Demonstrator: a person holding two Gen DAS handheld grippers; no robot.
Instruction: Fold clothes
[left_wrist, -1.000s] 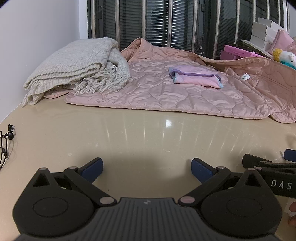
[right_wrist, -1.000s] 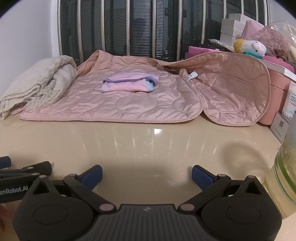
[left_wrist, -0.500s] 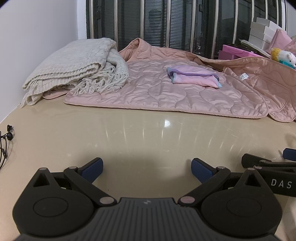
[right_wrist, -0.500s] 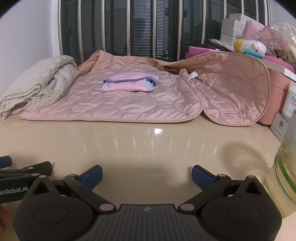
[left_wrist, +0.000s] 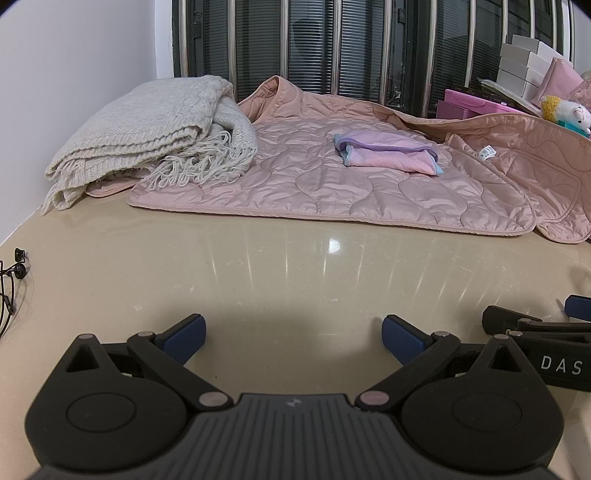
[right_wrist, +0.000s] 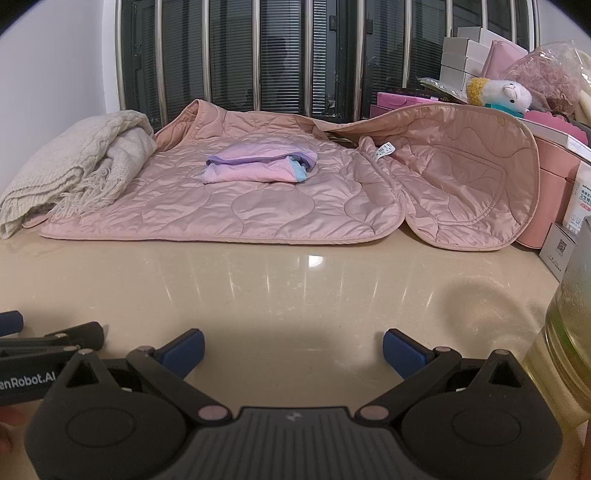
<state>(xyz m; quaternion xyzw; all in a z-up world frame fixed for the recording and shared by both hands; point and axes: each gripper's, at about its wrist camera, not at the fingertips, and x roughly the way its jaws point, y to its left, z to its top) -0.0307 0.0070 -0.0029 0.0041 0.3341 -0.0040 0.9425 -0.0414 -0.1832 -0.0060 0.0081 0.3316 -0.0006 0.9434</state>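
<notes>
Pink quilted jacket (left_wrist: 332, 192): spread flat on the far half of the beige countertop (left_wrist: 295, 266), right flap raised against the boxes, well apart from both tools. Compared with half a second ago, almost no change: only a slight drift of the left view towards the cloth, nothing shifted in the right view, no garment touched. Probably means the fold is not yet started and the approach only beginning.

Counted, from big to small: one jacket; one cream knitted blanket (left_wrist: 147, 136), folded, lying on the jacket's left edge; one small folded pink-lilac garment (left_wrist: 388, 151), resting on the jacket's middle; two grippers, left gripper (left_wrist: 291, 332) and right gripper (right_wrist: 293, 345), side by side low over the bare counter, both with fingers spread wide and holding nothing; one plush toy (right_wrist: 498, 92) on the boxes at the right.
</notes>
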